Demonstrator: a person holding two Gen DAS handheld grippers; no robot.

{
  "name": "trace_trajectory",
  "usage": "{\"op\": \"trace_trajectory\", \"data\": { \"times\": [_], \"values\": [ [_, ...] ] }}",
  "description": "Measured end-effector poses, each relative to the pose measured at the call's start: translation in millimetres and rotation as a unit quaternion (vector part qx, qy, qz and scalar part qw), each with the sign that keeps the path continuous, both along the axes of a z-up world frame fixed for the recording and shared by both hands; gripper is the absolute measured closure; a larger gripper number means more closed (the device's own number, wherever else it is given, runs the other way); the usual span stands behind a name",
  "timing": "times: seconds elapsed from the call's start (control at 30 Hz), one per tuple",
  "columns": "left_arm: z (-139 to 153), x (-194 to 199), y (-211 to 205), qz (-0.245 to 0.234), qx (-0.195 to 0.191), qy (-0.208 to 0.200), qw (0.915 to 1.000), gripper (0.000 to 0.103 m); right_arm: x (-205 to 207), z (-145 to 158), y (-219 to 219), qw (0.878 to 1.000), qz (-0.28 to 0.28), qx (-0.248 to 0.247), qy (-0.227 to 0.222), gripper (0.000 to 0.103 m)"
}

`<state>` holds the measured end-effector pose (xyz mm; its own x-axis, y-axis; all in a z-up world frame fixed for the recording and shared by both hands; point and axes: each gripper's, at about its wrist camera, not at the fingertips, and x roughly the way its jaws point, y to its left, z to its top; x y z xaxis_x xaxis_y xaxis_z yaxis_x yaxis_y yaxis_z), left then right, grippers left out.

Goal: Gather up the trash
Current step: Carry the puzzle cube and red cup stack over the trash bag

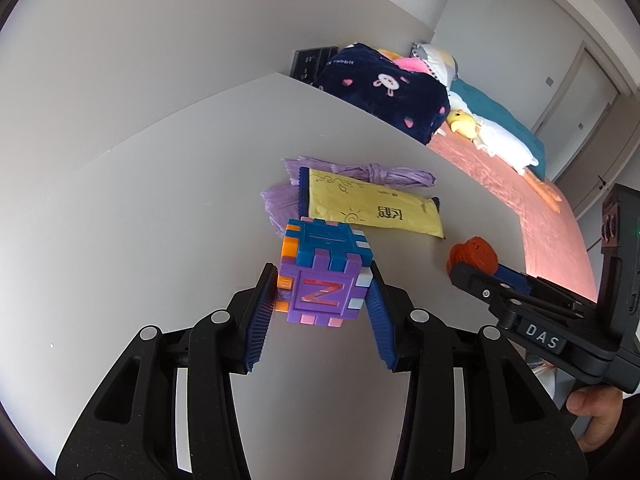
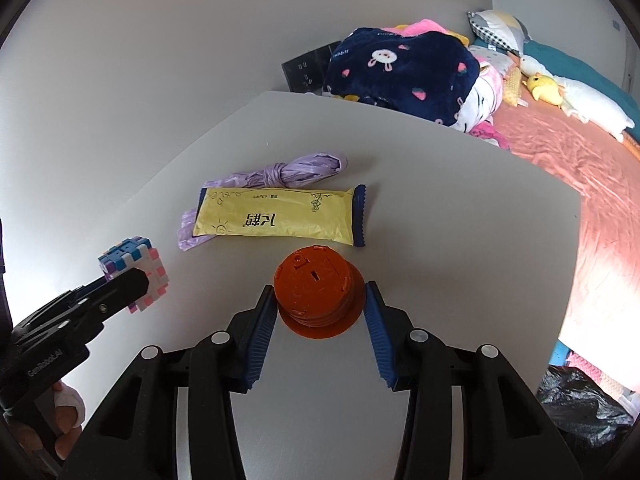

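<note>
My left gripper (image 1: 323, 270) is shut on a purple, blue and orange puzzle cube (image 1: 320, 276), its pads pressing on both sides; the cube (image 2: 132, 260) also shows at the left of the right wrist view. My right gripper (image 2: 319, 288) is shut on an orange round ribbed toy piece (image 2: 314, 280), one pad against each side; the same piece (image 1: 474, 254) shows at that gripper's tip in the left wrist view. Beyond both, a yellow snack wrapper (image 2: 276, 220) lies flat on the grey table (image 2: 460, 240), partly over a knotted purple plastic bag (image 2: 296, 170).
A bed with a pink sheet (image 2: 580, 168) borders the table's right edge, with a navy blanket (image 2: 400, 72) and plush toys piled at its head. A black trash bag (image 2: 580, 404) sits low on the right. A black socket panel (image 2: 304, 68) is on the wall.
</note>
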<state>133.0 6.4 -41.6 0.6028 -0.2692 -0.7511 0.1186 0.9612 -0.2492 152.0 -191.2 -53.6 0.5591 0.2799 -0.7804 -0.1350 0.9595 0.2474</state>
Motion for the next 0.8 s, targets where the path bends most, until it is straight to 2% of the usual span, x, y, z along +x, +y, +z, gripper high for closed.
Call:
{"op": "trace_trajectory", "data": {
  "times": [0.5,0.8],
  "values": [
    [20.3,-25.8,-32.0,-0.044,0.001,-0.009,0.9990,0.060,-50.7,37.0,-23.3,0.999,-0.010,0.015,-0.032,0.057],
    [29.3,-45.1,-60.7,-0.085,-0.002,-0.013,0.9963,0.060,-82.7,52.6,-49.1,0.998,-0.034,0.019,-0.049,0.057]
  ]
}}
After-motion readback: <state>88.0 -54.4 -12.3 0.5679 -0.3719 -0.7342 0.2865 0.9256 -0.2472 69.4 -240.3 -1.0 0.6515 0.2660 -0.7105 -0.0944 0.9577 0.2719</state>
